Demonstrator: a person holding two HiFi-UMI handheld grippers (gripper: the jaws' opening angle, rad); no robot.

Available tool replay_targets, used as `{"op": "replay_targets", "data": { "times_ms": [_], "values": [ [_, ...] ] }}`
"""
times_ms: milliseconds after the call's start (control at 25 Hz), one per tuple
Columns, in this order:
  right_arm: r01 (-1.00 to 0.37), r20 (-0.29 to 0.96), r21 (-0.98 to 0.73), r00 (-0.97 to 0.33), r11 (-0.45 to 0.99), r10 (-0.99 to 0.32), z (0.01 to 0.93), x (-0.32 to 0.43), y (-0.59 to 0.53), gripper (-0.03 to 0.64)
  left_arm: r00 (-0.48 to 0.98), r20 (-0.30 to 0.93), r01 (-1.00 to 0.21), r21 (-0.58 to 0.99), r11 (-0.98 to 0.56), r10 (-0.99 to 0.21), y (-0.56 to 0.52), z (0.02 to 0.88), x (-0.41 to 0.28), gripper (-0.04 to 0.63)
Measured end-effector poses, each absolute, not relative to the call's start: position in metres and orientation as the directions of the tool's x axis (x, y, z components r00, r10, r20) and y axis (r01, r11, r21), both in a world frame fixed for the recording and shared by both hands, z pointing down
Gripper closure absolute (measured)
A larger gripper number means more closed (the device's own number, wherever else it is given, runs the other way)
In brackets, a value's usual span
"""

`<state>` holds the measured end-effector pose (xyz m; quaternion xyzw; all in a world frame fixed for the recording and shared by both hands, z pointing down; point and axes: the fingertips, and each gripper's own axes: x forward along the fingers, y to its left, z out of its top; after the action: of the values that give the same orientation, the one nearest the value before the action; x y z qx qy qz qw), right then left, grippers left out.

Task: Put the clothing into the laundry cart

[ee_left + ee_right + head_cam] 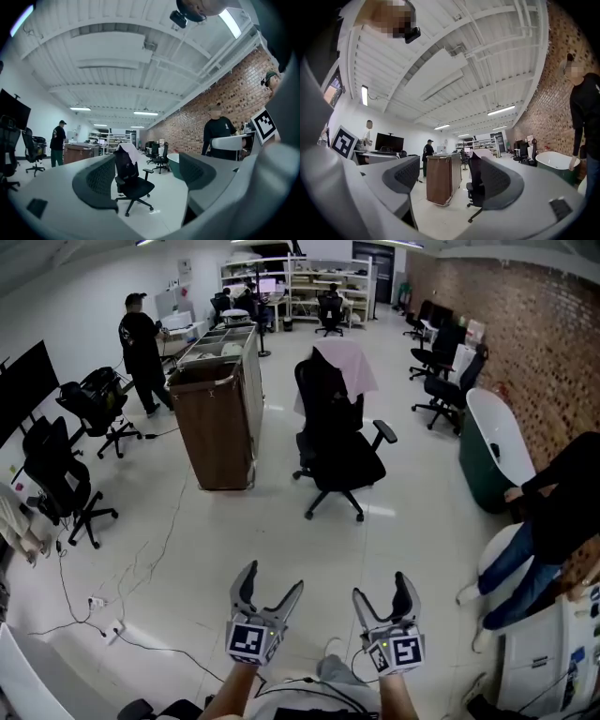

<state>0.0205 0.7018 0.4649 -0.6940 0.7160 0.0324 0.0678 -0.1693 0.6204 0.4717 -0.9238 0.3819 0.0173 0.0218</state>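
Note:
A pale pink garment [344, 366] hangs over the back of a black office chair [337, 451] in the middle of the room. To its left stands the brown laundry cart [214, 423]. Both grippers hover low in the head view, well short of the chair. My left gripper [273, 581] is open and empty, and in its own view the chair with the garment [131, 153] shows between the jaws. My right gripper [382, 589] is open with nothing in it; its view shows the cart [439, 178] between the jaws and the garment [481, 153] beside it.
A person in black [141, 348] stands behind the cart at the left. Office chairs [61, 479] line the left wall and cables [103, 610] trail on the floor. A green and white tub [492, 451] and another person [553, 521] are at the right.

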Motion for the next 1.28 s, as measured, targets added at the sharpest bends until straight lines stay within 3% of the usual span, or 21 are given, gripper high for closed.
{"op": "replay_targets", "data": {
  "times_ms": [280,600,800,1280],
  "values": [
    [-0.989,-0.195,0.136,-0.08,0.054,-0.978,0.446,0.092,0.633,0.184,0.698,-0.055,-0.716,-0.084,-0.693,-0.714,0.562,0.458,-0.085,0.189],
    [-0.995,-0.133,-0.002,-0.097,0.098,-0.986,0.483,0.153,0.587,0.185,0.686,0.012,-0.721,-0.121,-0.682,-0.728,0.518,0.479,-0.031,0.189],
    [-0.994,-0.108,-0.05,-0.088,0.094,-0.99,0.498,0.181,0.548,0.187,0.692,0.019,-0.72,-0.064,-0.691,-0.722,0.482,0.488,-0.002,0.189],
    [-0.994,-0.083,-0.068,-0.079,0.084,-0.993,0.494,0.214,0.362,0.198,0.708,-0.02,-0.706,-0.012,-0.708,-0.706,0.289,0.478,0.039,0.189]
  ]
}}
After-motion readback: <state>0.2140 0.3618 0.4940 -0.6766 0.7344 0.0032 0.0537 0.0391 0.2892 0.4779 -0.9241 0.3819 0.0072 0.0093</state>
